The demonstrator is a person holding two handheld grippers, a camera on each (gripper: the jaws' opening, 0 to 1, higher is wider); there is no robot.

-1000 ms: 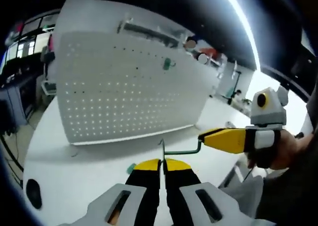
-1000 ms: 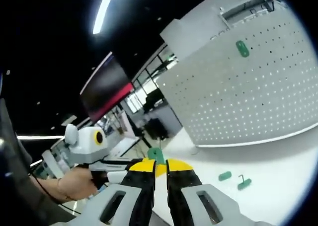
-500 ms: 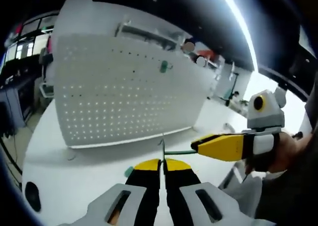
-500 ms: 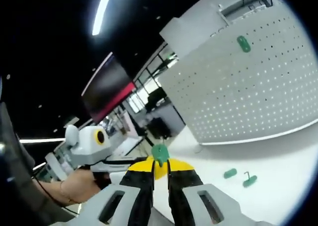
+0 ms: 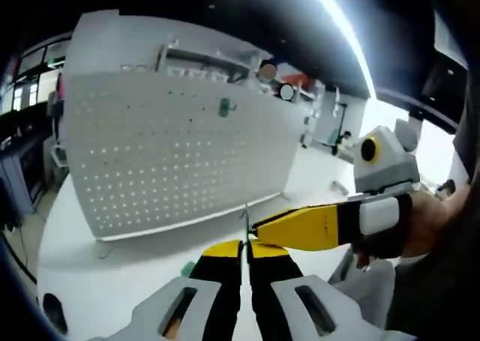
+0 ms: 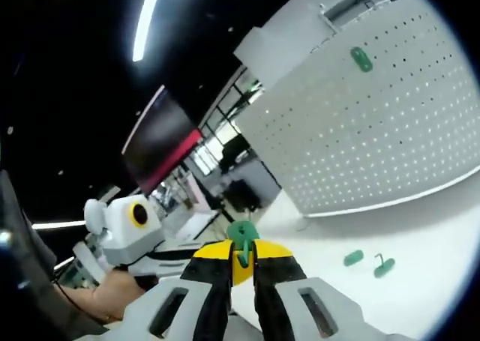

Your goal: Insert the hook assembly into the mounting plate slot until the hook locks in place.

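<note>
In the left gripper view my left gripper is shut on a thin metal hook that rises between its yellow tips. My right gripper reaches in from the right, its yellow jaws tip-to-tip with the hook. In the right gripper view my right gripper is shut on a green mounting plate, which sits just above its tips. My left gripper lies close behind it on the left, held by a hand. I cannot tell how far the hook sits in the plate.
A white pegboard stands upright on the white table, with one green piece mounted high on it. Two more green pieces lie on the table in front of the board. A person's hand holds the right gripper.
The right gripper has moved left towards my left gripper until its jaws meet the hook. The green stem that spanned the gap is now covered by them. Both grippers stay shut.
</note>
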